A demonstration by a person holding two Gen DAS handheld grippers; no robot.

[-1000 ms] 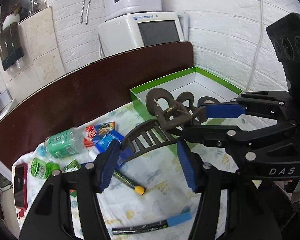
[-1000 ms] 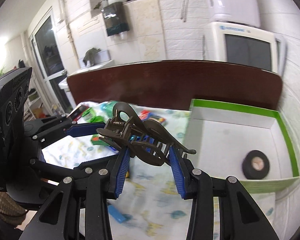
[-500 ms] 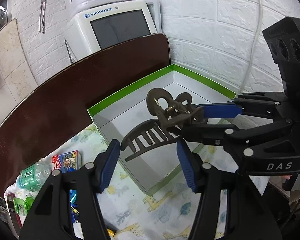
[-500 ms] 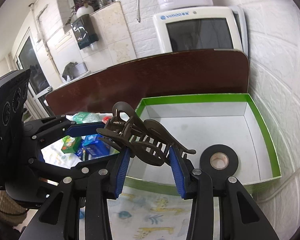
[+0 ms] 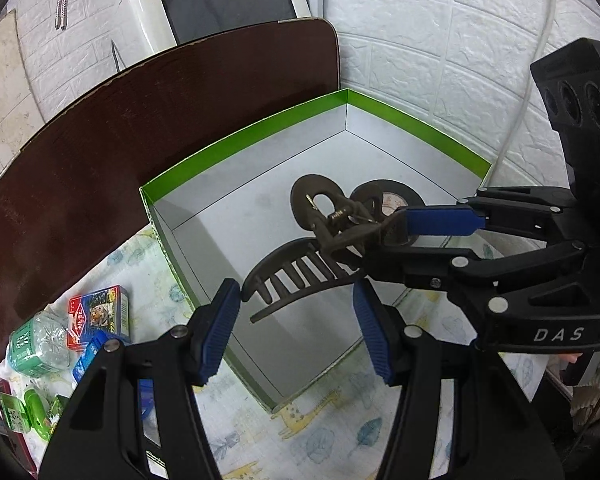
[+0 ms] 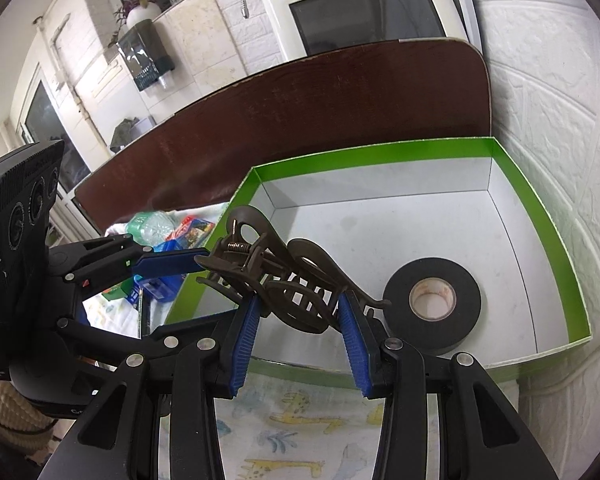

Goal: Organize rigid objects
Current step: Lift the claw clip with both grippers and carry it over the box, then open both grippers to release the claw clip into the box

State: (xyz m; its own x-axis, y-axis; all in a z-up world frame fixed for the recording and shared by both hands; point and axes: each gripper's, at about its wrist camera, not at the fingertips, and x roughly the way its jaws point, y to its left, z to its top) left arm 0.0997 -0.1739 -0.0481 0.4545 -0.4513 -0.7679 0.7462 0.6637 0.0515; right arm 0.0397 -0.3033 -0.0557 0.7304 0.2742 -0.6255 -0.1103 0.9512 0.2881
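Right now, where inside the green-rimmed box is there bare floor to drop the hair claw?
The box floor is bare from the far wall to its left side. The black tape roll fills the near right part. The hair claw is clamped in the right hand-held gripper.

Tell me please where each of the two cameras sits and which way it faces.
Left wrist: sits on the left gripper, looks down past its open fingers into the green-rimmed box; the right gripper enters from the right.
Right wrist: sits on the right gripper, shut on the brown hair claw, facing the box; the left gripper enters from the left.
Shared: the claw, box, black tape roll, brown board.
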